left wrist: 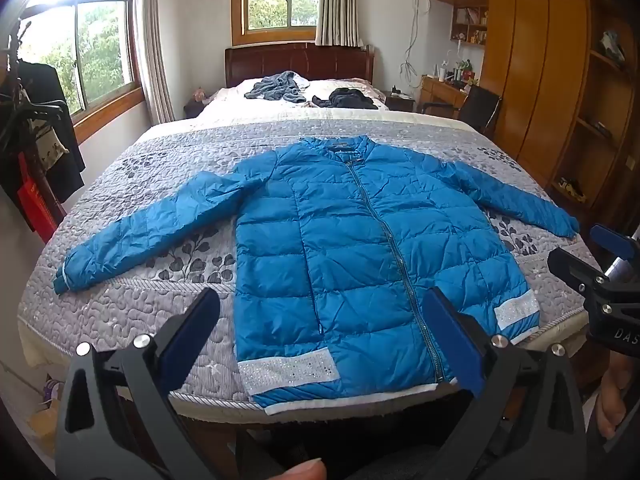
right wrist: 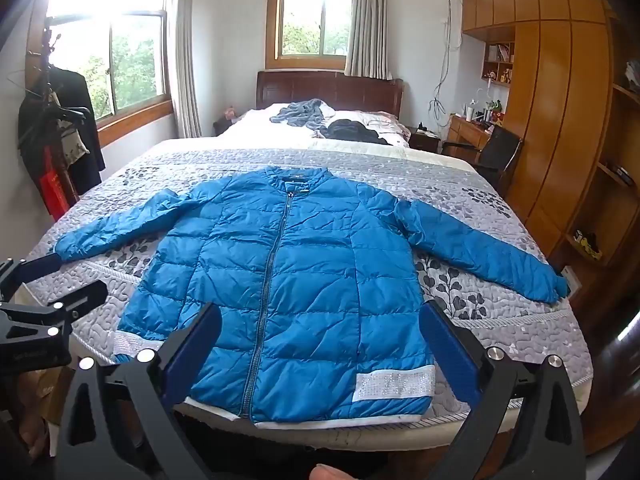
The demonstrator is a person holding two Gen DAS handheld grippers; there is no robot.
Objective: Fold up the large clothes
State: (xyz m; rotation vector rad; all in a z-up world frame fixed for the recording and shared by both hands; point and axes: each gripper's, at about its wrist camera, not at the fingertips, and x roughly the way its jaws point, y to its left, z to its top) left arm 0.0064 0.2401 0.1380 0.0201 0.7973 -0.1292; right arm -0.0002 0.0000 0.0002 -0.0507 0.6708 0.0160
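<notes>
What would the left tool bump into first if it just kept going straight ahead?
Probably the blue jacket: the left tool hovers open, aimed at its lower front by the hem, spread flat on the bed. Depth is hard to judge through this lens.

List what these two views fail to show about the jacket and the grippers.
- Jacket back: hidden in both views; it lies front up on the bed.
- Hem: partly covered by the left gripper in the left view and the right gripper in the right view.
- Collar label: too small to read.
- Gripper handles: cut off by the bottom edge.
</notes>
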